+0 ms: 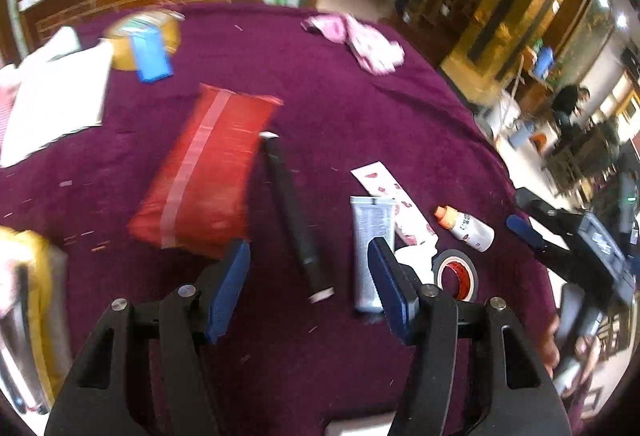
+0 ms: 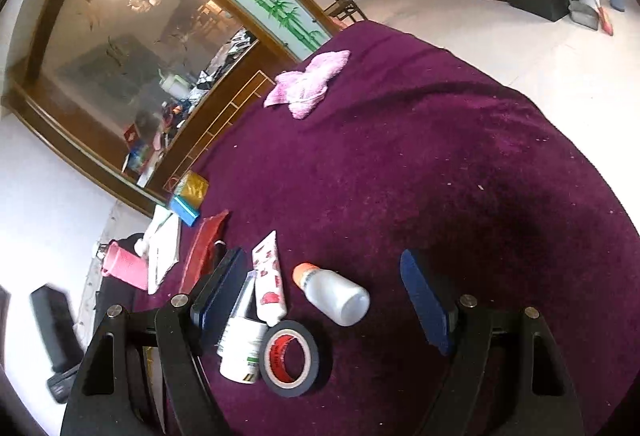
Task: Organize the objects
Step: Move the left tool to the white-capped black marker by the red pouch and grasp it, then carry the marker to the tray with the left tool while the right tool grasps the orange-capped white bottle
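Left wrist view, left to right: white folded cloth [image 1: 56, 96] at far left of the bench [image 1: 360, 108], which is covered in purple cloth; gold tape roll [image 1: 140, 36] with a blue box [image 1: 152, 56] against it; red pouch [image 1: 204, 172] lying flat; black stick [image 1: 294, 216] just beside the pouch; grey tube [image 1: 370, 252]; patterned white tube [image 1: 394, 204] touching it; black tape roll [image 1: 456, 274]; small white bottle [image 1: 466, 228] with orange cap on its side. Pink cloth [image 1: 356, 40] sits at the far edge, well apart. Left gripper [image 1: 310, 270] hangs above the bench near the black stick, jaws wide apart, holding nothing. Right wrist view: right gripper [image 2: 324, 288] hovers over the small white bottle, jaws spread wide, empty; black tape roll lies just left of the bottle, touching a white tube.
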A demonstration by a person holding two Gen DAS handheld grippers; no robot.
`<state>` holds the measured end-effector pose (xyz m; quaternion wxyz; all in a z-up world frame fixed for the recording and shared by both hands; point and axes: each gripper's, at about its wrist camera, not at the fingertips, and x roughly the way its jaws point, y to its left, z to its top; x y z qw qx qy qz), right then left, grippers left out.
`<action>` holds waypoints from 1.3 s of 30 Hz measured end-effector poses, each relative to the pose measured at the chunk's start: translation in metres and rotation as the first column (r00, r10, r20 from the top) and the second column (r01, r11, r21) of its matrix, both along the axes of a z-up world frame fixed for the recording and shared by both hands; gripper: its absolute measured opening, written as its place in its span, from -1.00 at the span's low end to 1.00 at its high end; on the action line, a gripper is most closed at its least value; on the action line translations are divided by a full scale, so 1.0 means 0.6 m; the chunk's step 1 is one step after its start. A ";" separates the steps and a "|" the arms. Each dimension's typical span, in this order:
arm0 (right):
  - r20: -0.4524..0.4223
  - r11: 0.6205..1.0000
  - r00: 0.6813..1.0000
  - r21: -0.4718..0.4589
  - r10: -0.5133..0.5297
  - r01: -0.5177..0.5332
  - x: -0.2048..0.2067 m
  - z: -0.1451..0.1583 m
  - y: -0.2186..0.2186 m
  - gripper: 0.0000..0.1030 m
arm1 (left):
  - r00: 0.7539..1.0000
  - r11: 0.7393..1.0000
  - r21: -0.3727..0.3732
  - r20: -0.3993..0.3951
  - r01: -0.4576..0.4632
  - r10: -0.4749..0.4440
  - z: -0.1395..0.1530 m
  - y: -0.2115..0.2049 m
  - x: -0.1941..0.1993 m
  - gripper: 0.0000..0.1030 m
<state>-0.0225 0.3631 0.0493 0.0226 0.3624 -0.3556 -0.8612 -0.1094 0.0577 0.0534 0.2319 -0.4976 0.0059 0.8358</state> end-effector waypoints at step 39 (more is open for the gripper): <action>0.072 0.999 0.997 0.023 0.039 -0.041 -0.020 -0.037 -0.007 0.52 | 0.994 0.988 0.156 -0.103 -0.018 0.035 0.042 -0.088 0.111 -0.77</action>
